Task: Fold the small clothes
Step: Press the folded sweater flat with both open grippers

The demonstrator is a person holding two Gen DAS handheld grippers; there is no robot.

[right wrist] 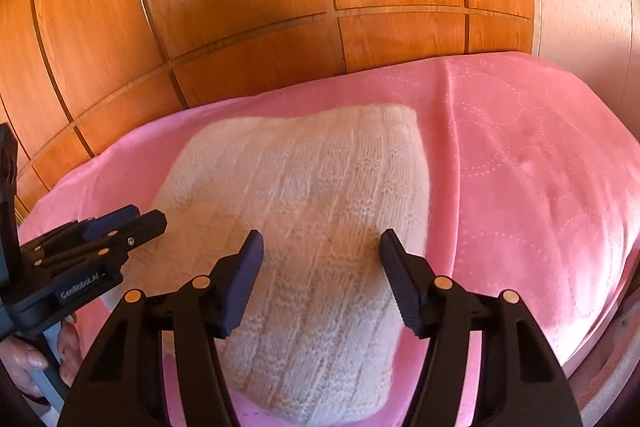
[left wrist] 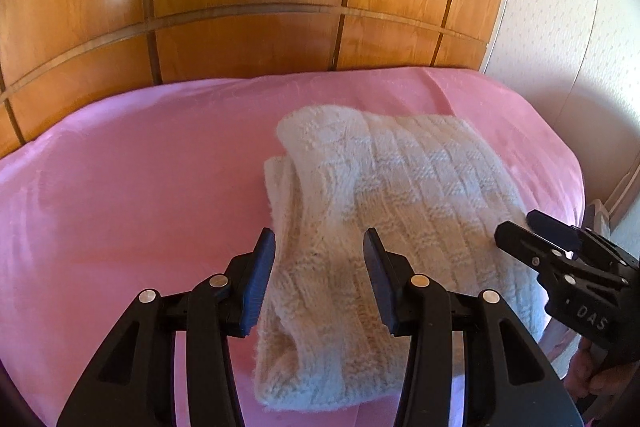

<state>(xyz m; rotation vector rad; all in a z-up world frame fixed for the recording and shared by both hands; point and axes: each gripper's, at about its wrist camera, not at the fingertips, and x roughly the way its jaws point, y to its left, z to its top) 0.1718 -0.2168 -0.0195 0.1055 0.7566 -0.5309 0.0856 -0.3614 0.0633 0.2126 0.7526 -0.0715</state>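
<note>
A cream knitted garment (left wrist: 384, 211) lies folded into a thick rectangle on the pink bedspread (left wrist: 140, 187). It also shows in the right wrist view (right wrist: 304, 211). My left gripper (left wrist: 319, 247) is open and empty, its jaws wide apart just above the garment's near left edge. My right gripper (right wrist: 321, 247) is open and empty above the garment's near right part. Each gripper shows in the other's view: the right one (left wrist: 520, 227) at the garment's right edge, the left one (right wrist: 132, 217) at its left edge.
A glossy wooden panelled wardrobe (left wrist: 248, 7) stands right behind the bed. A pale wall (left wrist: 560, 27) is at the right. The bedspread (right wrist: 540, 167) stretches to the right of the garment, and the bed's edge drops off at the far right.
</note>
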